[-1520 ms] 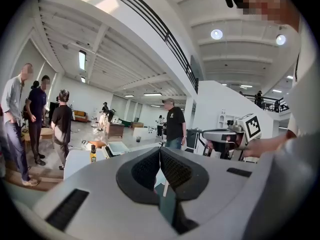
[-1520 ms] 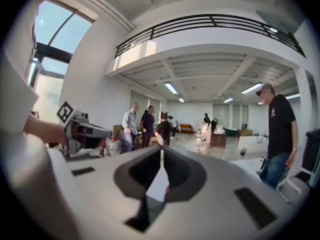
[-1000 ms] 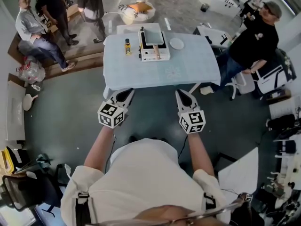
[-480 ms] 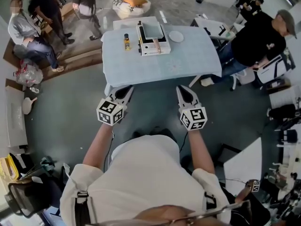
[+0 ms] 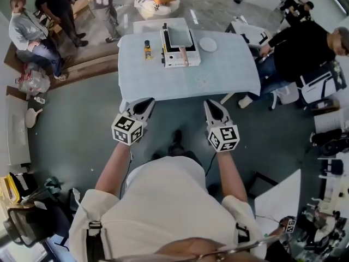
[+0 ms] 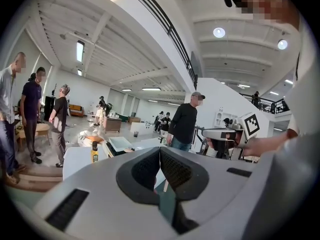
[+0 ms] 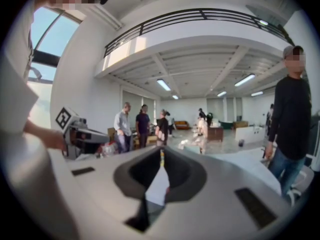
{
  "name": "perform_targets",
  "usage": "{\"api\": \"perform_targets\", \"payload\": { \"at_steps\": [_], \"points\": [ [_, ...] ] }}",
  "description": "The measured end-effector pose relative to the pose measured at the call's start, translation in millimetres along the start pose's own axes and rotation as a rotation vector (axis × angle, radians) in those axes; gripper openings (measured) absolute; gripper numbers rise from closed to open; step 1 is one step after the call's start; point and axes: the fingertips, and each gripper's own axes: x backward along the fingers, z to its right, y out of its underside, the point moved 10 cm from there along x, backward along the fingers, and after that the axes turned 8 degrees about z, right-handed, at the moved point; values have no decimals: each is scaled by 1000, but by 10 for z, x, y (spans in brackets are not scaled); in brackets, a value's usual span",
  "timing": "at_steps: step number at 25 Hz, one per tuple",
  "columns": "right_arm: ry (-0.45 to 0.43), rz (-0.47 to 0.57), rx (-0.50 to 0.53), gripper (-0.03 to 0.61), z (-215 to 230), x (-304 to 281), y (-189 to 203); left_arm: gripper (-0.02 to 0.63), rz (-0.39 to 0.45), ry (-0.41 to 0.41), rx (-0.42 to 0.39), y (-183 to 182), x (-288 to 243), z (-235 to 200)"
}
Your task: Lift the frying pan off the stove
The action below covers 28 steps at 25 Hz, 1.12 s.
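Note:
A square grey frying pan with a wooden handle sits on a white stove at the far side of a table with a pale blue cloth. Both grippers hang in the air short of the table's near edge, well away from the pan. My left gripper is shut and empty, and so is my right gripper. In the left gripper view the shut jaws point toward the table, with the pan small and far off. The right gripper view shows its shut tips only.
A yellow-labelled bottle stands left of the stove and a white plate lies to its right. A person in black stands by the table's right end. Several people are at the far left. Chairs and clutter line the room's edges.
The view has drifted a little, so the table sits slightly lower and nearer. The person in black has shifted right. Both grippers keep their places and stay shut.

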Motion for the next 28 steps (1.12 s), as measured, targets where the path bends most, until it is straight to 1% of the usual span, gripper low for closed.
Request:
{"api": "perform_targets", "payload": {
  "at_steps": [9, 18, 24, 28],
  "points": [
    [-69, -14, -2, 38, 651, -654, 16, 31, 20, -48, 6, -114, -741, -263],
    [-147, -27, 2, 38, 1309, -1206, 34, 31, 29, -118, 12, -139, -1405, -386],
    [-189, -43, -6, 38, 1592, -1469, 86, 31, 18, -159, 16, -144, -1681, -433],
    [-202, -58, -15, 38, 1681, -1624, 126, 31, 4, -171, 27, -137, -1807, -522]
  ]
}}
